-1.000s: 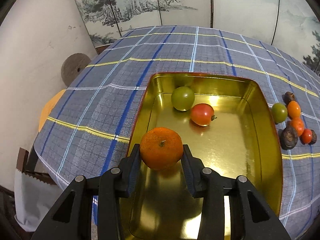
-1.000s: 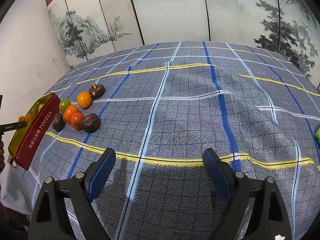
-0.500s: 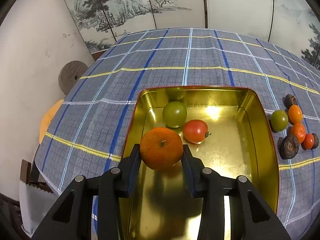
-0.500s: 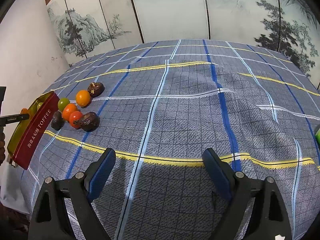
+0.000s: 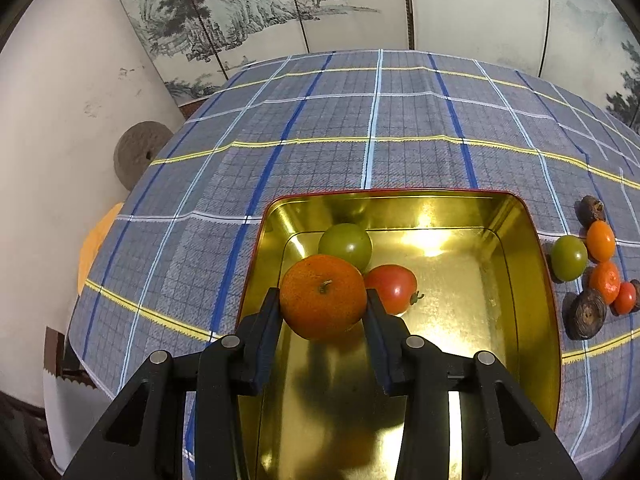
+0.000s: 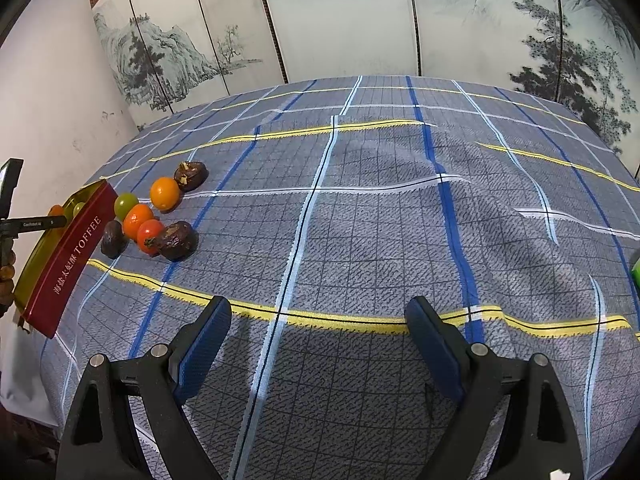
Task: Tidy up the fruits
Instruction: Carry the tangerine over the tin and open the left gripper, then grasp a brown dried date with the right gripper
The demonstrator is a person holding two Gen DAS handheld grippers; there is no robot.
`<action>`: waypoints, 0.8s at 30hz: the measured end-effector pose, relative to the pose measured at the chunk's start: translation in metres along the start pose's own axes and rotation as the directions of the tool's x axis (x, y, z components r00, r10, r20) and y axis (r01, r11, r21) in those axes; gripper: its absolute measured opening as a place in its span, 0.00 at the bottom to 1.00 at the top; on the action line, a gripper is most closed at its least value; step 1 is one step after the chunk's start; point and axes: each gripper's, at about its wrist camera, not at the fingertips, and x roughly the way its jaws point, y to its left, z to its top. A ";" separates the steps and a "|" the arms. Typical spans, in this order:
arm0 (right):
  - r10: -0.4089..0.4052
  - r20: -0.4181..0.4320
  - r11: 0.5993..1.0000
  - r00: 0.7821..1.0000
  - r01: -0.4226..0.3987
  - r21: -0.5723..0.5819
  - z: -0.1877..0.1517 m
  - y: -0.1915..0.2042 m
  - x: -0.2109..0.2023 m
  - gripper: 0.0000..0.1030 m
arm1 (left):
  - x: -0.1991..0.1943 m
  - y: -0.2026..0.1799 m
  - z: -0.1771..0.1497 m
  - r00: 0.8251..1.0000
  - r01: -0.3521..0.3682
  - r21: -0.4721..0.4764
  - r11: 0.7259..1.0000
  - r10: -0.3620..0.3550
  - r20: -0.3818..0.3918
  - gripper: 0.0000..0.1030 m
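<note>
My left gripper point(image 5: 323, 306) is shut on an orange mandarin point(image 5: 322, 297), held above the near left part of a gold tin point(image 5: 536, 280) with a red outside. In the tin lie a green tomato point(image 5: 345, 245) and a red tomato point(image 5: 392, 287), just beyond the mandarin. Right of the tin, on the cloth, sits a cluster: a green tomato point(image 5: 568, 257), two orange fruits point(image 5: 601, 240), a small red tomato point(image 5: 625, 297) and dark brown fruits point(image 5: 586, 319). My right gripper point(image 6: 318, 330) hangs open over bare cloth, far right of that cluster point(image 6: 150, 220) and the tin point(image 6: 76, 248).
A blue checked tablecloth point(image 6: 360, 220) with wrinkles covers the round table. A painted folding screen point(image 6: 340, 20) stands behind it. A grey disc point(image 5: 138, 154) leans on the wall at left. A green object point(image 6: 636, 270) peeks in at the right edge.
The left gripper has carried the mandarin further over the tin, toward the two tomatoes. The right gripper has stayed where it was.
</note>
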 end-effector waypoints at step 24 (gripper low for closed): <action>-0.005 -0.008 1.000 1.000 0.005 0.001 0.000 0.001 0.001 0.85 | 0.005 0.007 0.012 1.000 0.012 -0.015 1.000 -0.012 0.015 0.66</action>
